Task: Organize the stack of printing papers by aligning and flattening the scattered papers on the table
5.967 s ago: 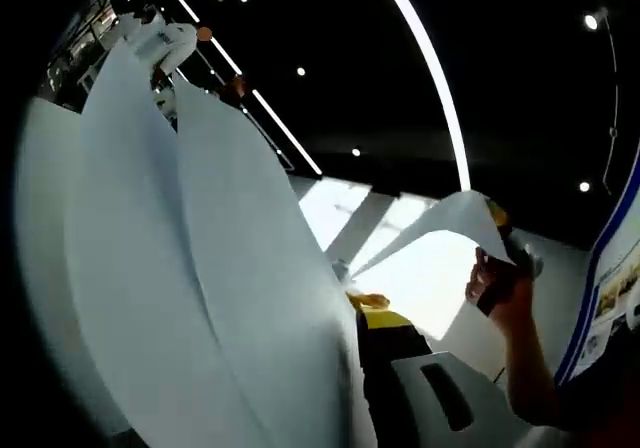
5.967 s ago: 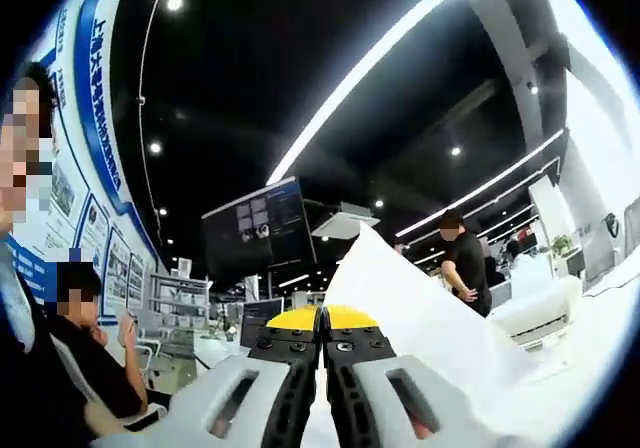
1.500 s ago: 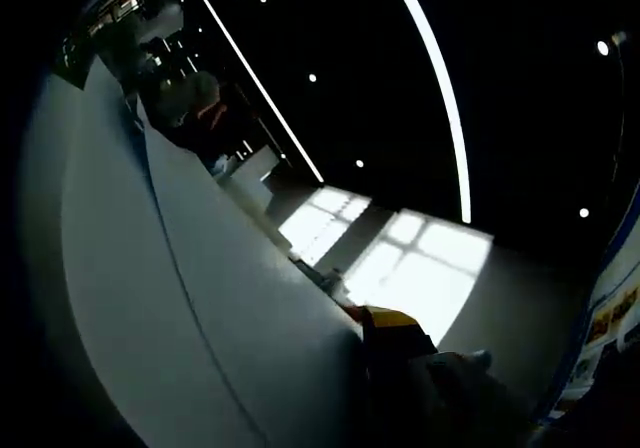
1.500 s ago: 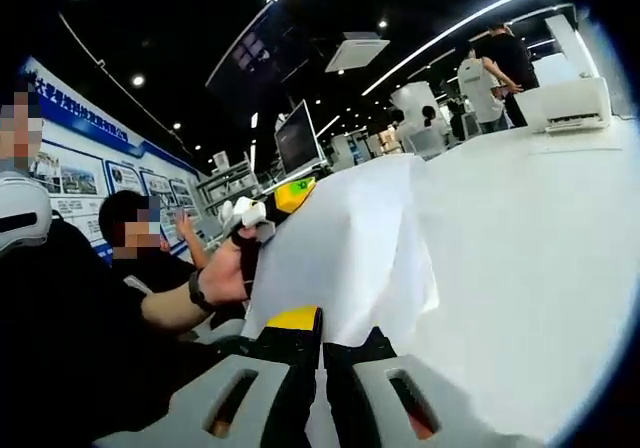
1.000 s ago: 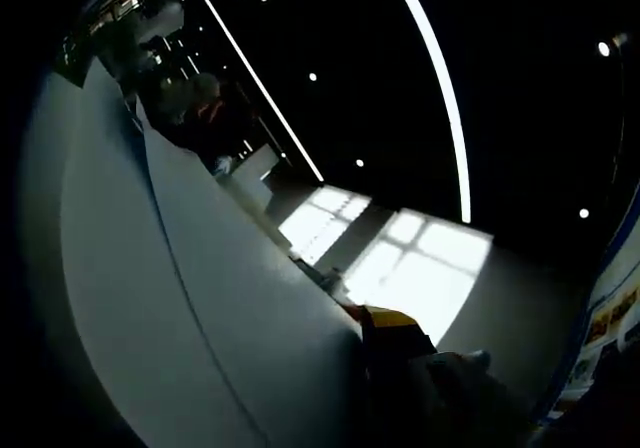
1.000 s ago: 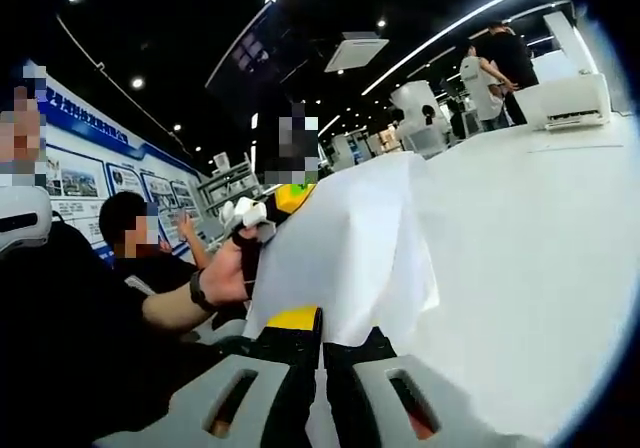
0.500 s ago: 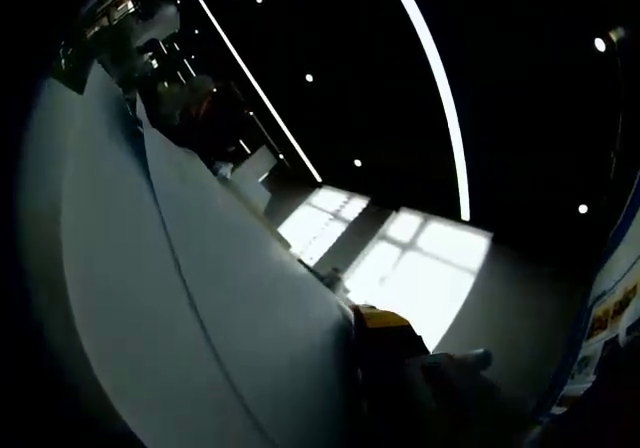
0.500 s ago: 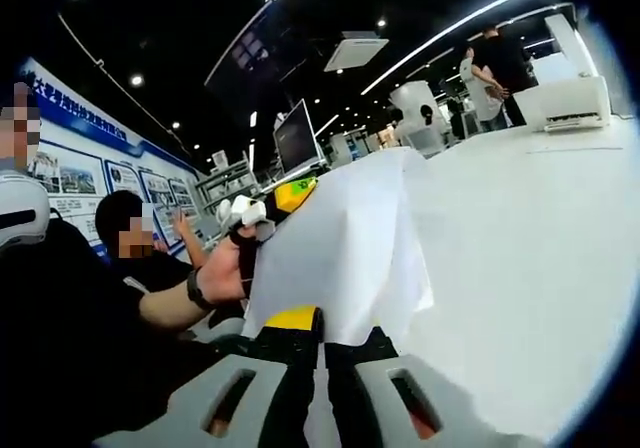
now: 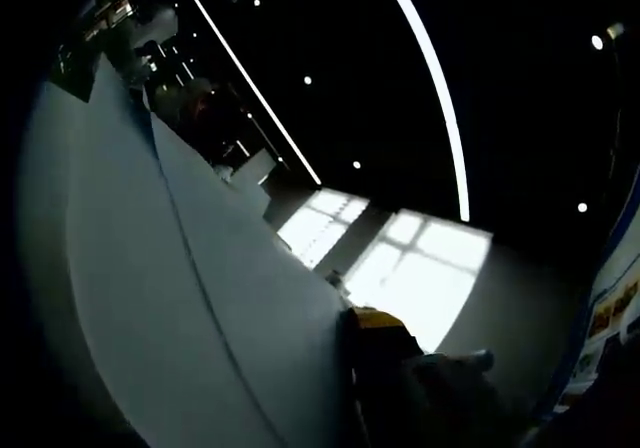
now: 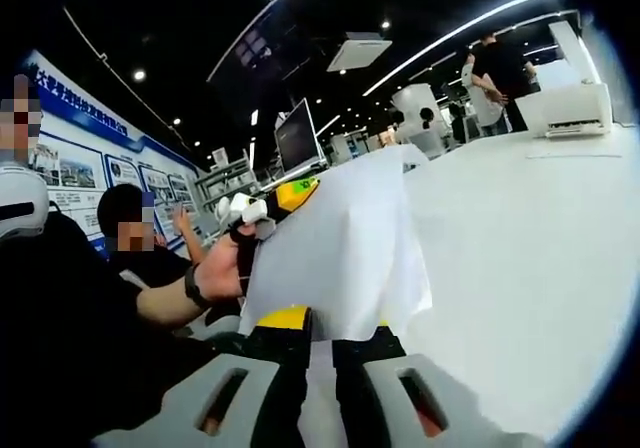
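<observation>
Pinching the papers, both grippers' fingers sit closed.

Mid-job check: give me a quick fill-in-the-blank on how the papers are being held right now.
1. The right hand-held gripper is shut on the ____ papers.
2. The papers are held upright above the white ____.
3. At the papers' far edge, the left hand-held gripper has a ____ tip.

Missing: white; table; yellow
</observation>
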`<state>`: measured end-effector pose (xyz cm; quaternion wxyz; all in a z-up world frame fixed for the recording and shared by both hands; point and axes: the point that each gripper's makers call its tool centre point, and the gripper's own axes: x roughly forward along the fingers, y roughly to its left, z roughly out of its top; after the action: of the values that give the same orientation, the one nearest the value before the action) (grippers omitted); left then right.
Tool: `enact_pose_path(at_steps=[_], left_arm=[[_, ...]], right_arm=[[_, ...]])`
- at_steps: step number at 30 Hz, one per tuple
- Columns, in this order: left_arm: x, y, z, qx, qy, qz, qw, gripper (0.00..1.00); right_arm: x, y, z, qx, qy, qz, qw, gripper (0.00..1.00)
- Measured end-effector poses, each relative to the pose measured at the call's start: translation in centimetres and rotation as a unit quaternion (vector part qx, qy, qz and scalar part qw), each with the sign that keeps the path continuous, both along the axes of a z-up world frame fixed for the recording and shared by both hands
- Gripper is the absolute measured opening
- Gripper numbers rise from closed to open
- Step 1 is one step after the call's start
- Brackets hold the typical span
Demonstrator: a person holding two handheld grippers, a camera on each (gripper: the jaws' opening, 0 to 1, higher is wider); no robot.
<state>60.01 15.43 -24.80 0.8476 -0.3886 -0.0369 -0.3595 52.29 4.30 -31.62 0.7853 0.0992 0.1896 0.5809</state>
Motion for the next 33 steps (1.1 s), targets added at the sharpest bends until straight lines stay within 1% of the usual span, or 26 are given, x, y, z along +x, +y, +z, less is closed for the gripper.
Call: enact_pose_path(at_steps=[9,12,17,19,20,21,27,33], left_arm=[[0.0,0.4,0.2,-0.012,0.001,0.001,0.9999,0.07],[0.0,0.5,0.2,-0.018,0.001,0.002,0.9998,0.07],[0.0,0.8,0.4,-0.031,0.005,0.002,0.9995,0.07],[0.0,0.8,0.4,-0.033,0.005,0.002,0.9994,0.07],[0.1,1.1,0.5,-0.044,0.008,0.001,0.9990,0.07],[0.1,1.1,0.5,-0.048,0.009,0.001,0.9988,0.06],[0.1,1.2,0.6,-0.056,0.011,0.001,0.9984,0.06],[0.1,1.6,0.9,-0.063,0.006,0.012,0.9979,0.06]], right_arm=[[0.0,-0.1,0.1,0.005,-0.002,0.000,1.0000,0.07],[0.0,-0.2,0.4,0.012,-0.004,-0.002,0.9999,0.10],[0.2,-0.4,0.8,0.029,0.002,-0.006,0.9996,0.12],[0.2,-0.4,0.9,0.030,0.002,-0.007,0.9995,0.13],[0.4,-0.6,1.1,0.039,0.005,-0.012,0.9991,0.13],[0.5,-0.7,1.2,0.043,0.006,-0.013,0.9990,0.14],[0.9,-1.1,1.7,0.061,0.011,-0.024,0.9978,0.18],[1.3,-1.5,2.2,0.082,0.016,-0.034,0.9959,0.21]])
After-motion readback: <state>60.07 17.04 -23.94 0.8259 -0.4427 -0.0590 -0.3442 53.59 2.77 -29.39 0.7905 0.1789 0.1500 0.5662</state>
